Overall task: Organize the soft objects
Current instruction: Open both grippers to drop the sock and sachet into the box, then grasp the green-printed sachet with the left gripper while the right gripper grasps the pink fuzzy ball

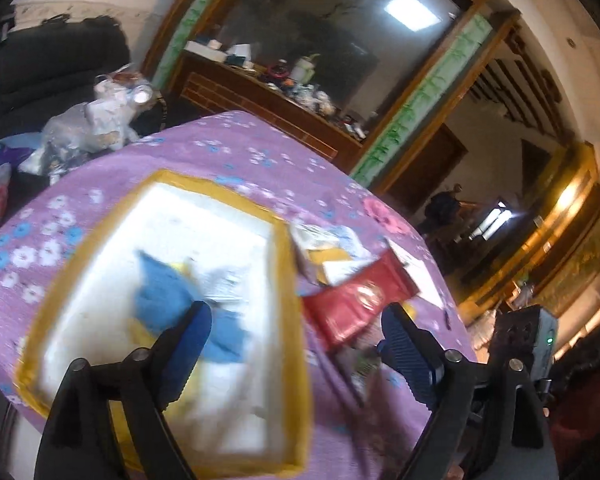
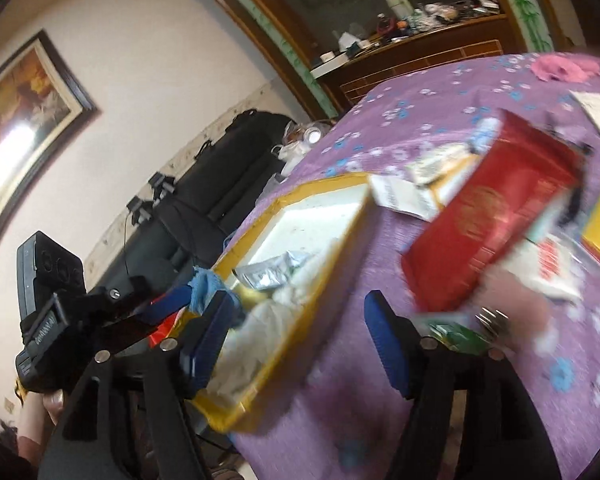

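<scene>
Purple floral tablecloth (image 1: 228,160) over a round table, w/ yellow-rimmed white tray (image 1: 284,248) near its edge. Blue cloth (image 1: 160,292) lying inside tray beside a silver packet (image 2: 268,274), likely gathered there as the soft items. Left gripper (image 1: 296,332) hovering above tray's right rim, jaws spread wide, holding nothing. Right gripper (image 2: 296,320) also spread wide & empty, low over table edge. Red packet (image 1: 356,300) + loose papers (image 1: 324,248) heaped just beside tray, outside it, prob. awaiting sorting. Heavy motion blur
</scene>
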`<state>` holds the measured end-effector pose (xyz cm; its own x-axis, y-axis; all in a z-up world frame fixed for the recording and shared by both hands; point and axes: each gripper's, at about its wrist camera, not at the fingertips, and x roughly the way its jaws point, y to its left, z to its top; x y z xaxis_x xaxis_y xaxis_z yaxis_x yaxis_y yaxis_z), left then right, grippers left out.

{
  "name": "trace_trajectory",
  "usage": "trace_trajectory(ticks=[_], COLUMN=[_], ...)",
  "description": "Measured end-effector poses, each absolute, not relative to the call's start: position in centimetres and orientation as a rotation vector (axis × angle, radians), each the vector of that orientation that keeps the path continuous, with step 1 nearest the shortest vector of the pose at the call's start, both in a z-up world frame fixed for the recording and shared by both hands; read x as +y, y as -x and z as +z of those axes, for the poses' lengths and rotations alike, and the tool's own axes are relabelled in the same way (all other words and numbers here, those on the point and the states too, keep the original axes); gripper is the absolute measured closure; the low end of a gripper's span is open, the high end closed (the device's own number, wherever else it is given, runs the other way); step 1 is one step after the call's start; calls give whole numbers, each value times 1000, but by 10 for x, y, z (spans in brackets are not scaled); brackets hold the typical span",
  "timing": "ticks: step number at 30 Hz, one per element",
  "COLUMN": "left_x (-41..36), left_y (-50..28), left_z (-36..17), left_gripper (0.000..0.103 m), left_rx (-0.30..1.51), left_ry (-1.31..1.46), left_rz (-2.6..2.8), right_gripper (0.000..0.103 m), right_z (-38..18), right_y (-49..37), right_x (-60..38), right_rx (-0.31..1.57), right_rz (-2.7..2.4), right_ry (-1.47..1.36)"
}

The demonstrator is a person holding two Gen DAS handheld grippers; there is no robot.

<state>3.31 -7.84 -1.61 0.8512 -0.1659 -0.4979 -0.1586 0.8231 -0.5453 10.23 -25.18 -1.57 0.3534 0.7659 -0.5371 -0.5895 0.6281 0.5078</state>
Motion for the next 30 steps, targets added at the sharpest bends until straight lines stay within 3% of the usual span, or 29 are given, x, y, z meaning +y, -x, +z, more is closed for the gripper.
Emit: trace_trajectory(ticks=[15,30], left_x=[-201,-167], left_y=[-66,-41], left_z=[-8,-20], left_gripper=[13,13], left_rx=[680,663], left_ry=[532,568], left_rz=[-235,-171], right_gripper=[33,33], right_z=[-45,-44], right_y=[-92,-96], right_x=[-357,-352], right_rx=[905,895], right_rz=[708,713], right_ry=[-348,-339])
